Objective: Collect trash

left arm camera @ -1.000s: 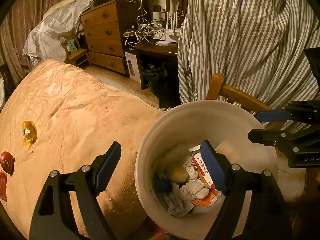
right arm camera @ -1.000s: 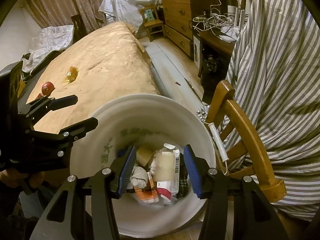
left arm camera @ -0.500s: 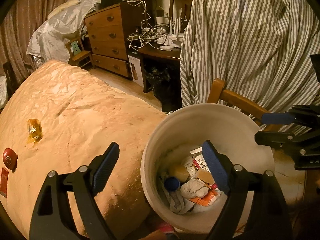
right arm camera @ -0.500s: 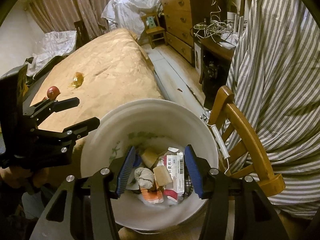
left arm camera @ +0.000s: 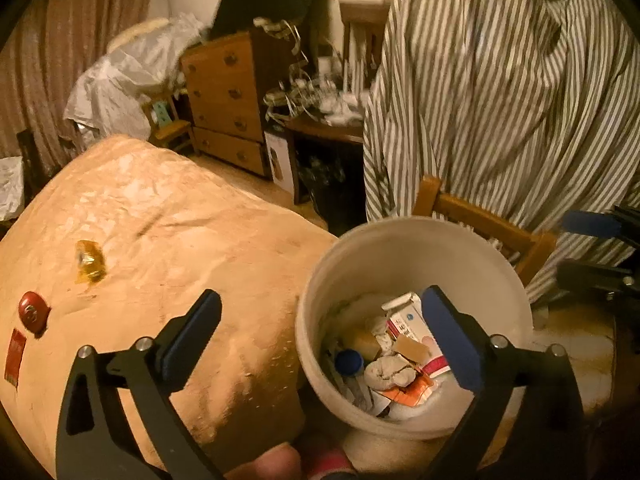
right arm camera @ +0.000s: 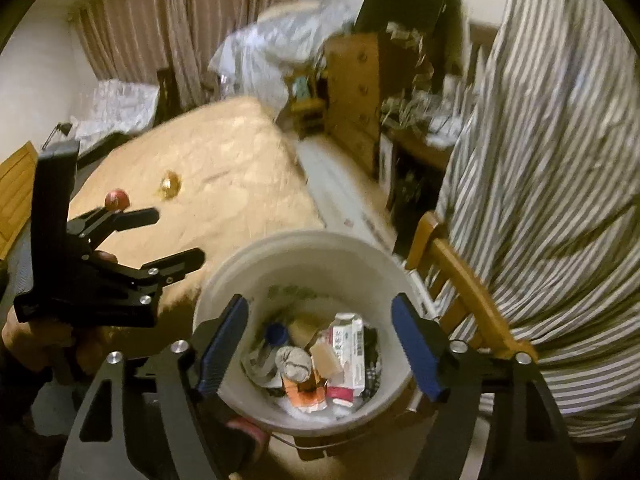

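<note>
Both grippers hang over the white bucket (right arm camera: 304,264), the left gripper (left arm camera: 320,340) and right gripper (right arm camera: 320,346) with jaws opening and nothing between them. The trash (cartons, wads, a blue cap) lies inside. This looks like a drop just finished; next calls for reaching the gold wrapper (left arm camera: 90,266) and red cap (left arm camera: 34,314) on the table (left arm camera: 180,220). The carton (right arm camera: 350,350) has print too blurred to read.

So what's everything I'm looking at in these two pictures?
bucket: one, white, on the floor beside the bed, holding trash
carton: one, white and pink, in the bucket
blue cap: one, in the bucket
tissue wad: one, grey-white, in the bucket
bed: one, tan cover
wrapper: one, golden, on the bed
red ball: one, on the bed
red slip: one, at the bed's near edge
chair: one, wooden, under a striped cloth
dresser: one, brown, far wall
left gripper: black, blue pads, jaws opening, empty
right gripper: same, opening, empty
</note>
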`<state>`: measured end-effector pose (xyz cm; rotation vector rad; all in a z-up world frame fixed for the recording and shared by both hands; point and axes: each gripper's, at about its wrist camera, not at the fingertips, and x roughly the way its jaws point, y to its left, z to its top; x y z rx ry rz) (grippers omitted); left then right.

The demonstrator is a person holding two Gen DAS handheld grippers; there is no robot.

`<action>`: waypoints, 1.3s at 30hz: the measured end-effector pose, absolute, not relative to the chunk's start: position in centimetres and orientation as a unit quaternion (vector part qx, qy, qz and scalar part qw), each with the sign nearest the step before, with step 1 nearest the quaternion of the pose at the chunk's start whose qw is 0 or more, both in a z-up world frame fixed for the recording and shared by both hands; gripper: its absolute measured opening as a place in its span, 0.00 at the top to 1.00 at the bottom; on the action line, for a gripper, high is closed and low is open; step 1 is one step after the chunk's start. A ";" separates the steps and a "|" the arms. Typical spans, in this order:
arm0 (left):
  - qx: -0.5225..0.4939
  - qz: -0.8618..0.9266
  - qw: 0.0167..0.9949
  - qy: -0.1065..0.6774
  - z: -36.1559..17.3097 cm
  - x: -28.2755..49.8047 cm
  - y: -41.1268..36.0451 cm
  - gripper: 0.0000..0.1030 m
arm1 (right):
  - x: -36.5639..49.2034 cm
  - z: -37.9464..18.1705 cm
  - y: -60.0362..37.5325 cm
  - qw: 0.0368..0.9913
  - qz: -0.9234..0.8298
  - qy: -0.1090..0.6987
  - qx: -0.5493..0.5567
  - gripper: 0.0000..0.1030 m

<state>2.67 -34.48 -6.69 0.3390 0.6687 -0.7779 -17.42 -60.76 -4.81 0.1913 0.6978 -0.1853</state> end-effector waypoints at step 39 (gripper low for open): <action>0.105 -0.389 0.898 0.179 -1.4 -11.2 -23.1 0.05 | -34.6 -3.4 -50.7 0.962 -0.178 0.188 0.086 0.05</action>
